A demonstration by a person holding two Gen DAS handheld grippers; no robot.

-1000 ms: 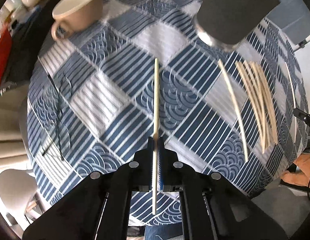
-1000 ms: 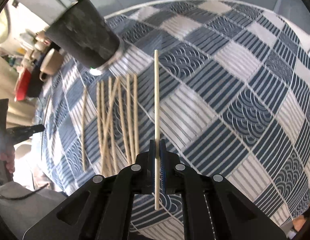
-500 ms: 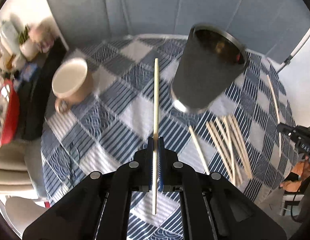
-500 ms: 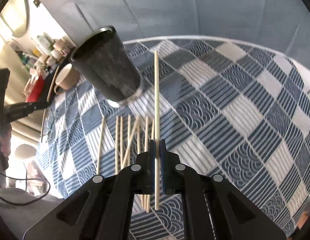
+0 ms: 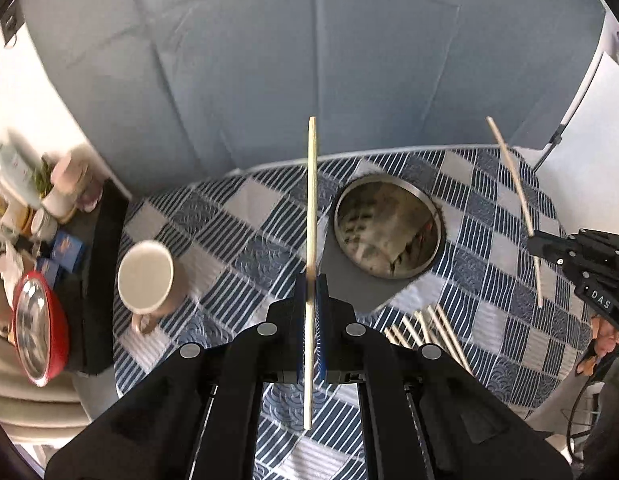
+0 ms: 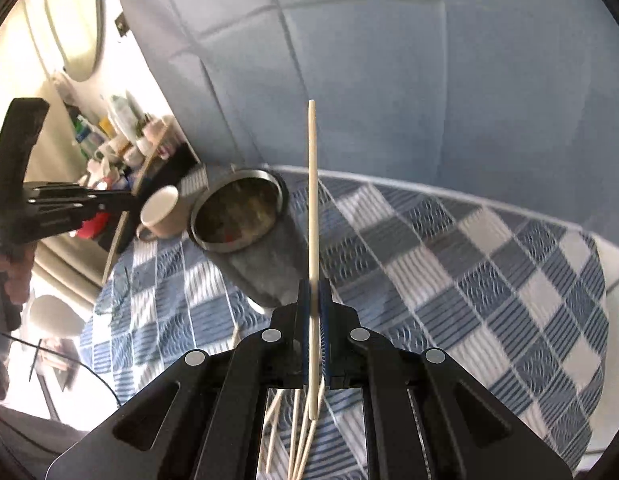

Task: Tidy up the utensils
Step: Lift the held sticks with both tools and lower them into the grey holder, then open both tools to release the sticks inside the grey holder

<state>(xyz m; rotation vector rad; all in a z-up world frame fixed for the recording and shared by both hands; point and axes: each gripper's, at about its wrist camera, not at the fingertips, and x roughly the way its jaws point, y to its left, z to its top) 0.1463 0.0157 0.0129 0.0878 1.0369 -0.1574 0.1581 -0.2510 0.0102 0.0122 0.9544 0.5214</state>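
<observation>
My left gripper (image 5: 310,280) is shut on a pale wooden chopstick (image 5: 311,200) that points up and forward. My right gripper (image 6: 314,286) is shut on another chopstick (image 6: 312,200), also upright. Each is raised above the table. A dark metal cup (image 5: 387,226) stands open-mouthed on the checked cloth, just right of the left chopstick; in the right wrist view the cup (image 6: 241,216) is left of my chopstick. Several loose chopsticks (image 5: 429,326) lie on the cloth by the cup's base, and show under the right gripper (image 6: 301,440). The right gripper (image 5: 549,246) also shows at the left view's right edge.
A beige mug (image 5: 147,280) stands on the blue-and-white checked tablecloth (image 5: 237,248) left of the cup. A red bowl (image 5: 37,328) and bottles and boxes (image 5: 33,200) crowd a dark side shelf at left. A grey-blue wall rises behind the table.
Both grippers have lifted and tilted up with their chopsticks, from looking down at the cloth to looking over the cup's open mouth. The loose chopsticks stayed on the cloth.
</observation>
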